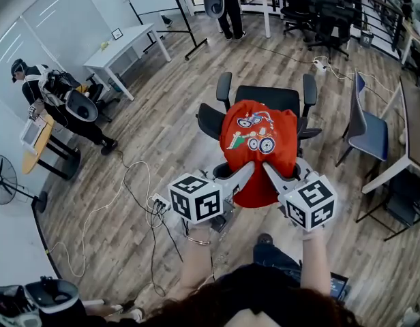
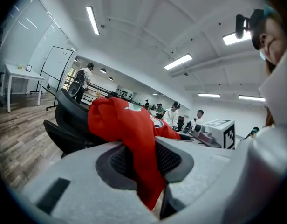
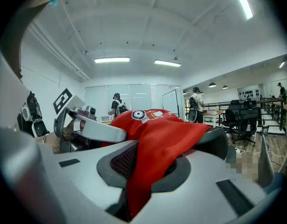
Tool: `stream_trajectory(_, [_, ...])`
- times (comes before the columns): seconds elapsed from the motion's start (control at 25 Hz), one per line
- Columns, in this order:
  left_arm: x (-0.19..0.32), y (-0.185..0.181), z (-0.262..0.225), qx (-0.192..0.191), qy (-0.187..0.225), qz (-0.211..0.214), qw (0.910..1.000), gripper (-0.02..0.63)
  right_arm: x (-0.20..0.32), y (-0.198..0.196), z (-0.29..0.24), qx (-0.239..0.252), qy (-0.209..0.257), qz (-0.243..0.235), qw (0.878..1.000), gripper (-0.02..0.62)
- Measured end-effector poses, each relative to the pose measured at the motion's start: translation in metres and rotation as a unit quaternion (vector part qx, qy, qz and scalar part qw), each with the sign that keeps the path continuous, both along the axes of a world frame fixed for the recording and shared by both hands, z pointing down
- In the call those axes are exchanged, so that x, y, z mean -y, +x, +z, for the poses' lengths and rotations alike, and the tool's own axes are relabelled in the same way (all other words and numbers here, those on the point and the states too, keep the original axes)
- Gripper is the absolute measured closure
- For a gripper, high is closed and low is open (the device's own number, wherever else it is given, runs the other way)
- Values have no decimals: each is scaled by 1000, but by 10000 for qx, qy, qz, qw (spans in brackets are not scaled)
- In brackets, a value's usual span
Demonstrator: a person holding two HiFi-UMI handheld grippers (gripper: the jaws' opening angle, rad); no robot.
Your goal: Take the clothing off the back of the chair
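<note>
A red shirt [image 1: 256,142] with round printed badges hangs over the back of a black office chair [image 1: 268,98] in the middle of the head view. My left gripper [image 1: 248,171] is shut on the shirt's near left side; red cloth [image 2: 134,143] is pinched between its pads. My right gripper [image 1: 270,171] is shut on the near right side, with a fold of the red shirt [image 3: 157,148] squeezed in its jaws. The two grippers sit close together at the shirt's lower middle. The chair's backrest is hidden under the cloth.
Wooden floor all around. A blue chair [image 1: 365,125] and a desk edge [image 1: 413,135] stand at the right. Cables and a power strip [image 1: 157,203] lie on the floor at my left. A person [image 1: 56,101] sits at far left; a white table [image 1: 125,46] stands beyond.
</note>
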State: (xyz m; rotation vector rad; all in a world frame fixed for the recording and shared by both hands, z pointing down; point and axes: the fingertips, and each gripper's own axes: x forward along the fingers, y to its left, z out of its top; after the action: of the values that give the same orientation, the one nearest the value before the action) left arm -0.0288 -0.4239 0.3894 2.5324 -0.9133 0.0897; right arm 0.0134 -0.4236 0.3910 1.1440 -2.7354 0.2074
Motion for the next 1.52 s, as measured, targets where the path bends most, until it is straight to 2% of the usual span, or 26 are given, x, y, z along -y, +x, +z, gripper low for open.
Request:
stream_trajectory(0.72, [-45,4,-50,-21,617,139,9980,503,-44,0,-50,1,889,77,9960,537])
stream_trajectory(1.16, [-84,10,-73,-16,916,222,9955,505,-82,5,-73,138,1112,110,9936,537])
stream_trajectory(1.52, [-128,-2,-78,-63,1097,272,9936,505,-125,-7,-77,148,1295,144,9914,537])
